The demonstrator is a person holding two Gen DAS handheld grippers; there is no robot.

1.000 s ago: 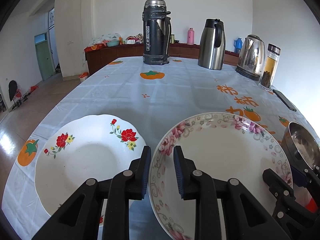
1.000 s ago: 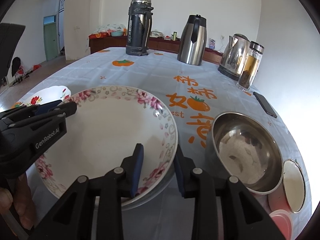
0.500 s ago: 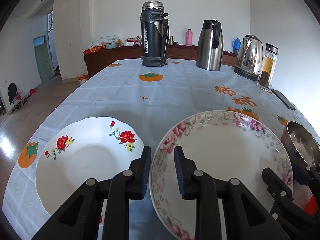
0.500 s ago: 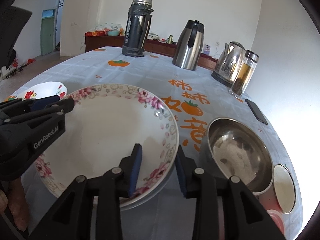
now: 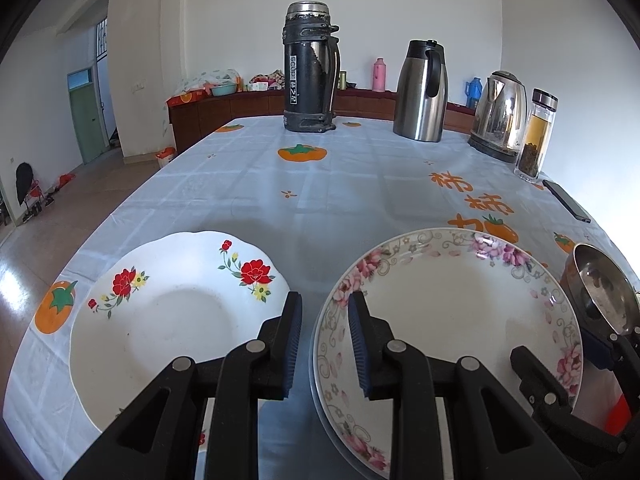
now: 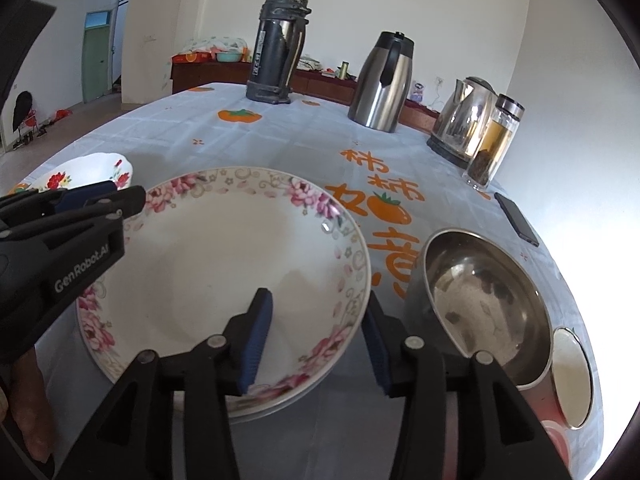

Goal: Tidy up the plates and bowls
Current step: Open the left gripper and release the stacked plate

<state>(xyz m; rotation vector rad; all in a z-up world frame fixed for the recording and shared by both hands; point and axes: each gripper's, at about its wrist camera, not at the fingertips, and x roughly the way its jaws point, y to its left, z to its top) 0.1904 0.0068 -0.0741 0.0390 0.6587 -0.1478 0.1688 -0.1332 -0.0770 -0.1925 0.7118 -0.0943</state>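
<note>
While astride the near rim: both grippers, on the pink-flowered plate point(image 6: 224, 264).
Left gripper point(image 5: 324, 344): pinched on the plate's left rim, one pad each side.
Right gripper point(image 6: 316, 340): jaws just widening, pads point(image 6: 256, 340) clear of the right rim between them.
Red-flowered plate point(image 5: 168, 320): just left of the left gripper.
Steel bowl point(image 6: 484, 296): just right of the right gripper.

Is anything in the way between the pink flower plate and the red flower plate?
Nothing on the cloth lies between the pink flower plate and the red flower plate; only the left hand-held gripper sits in that gap, clamped on the pink plate's rim.
</note>
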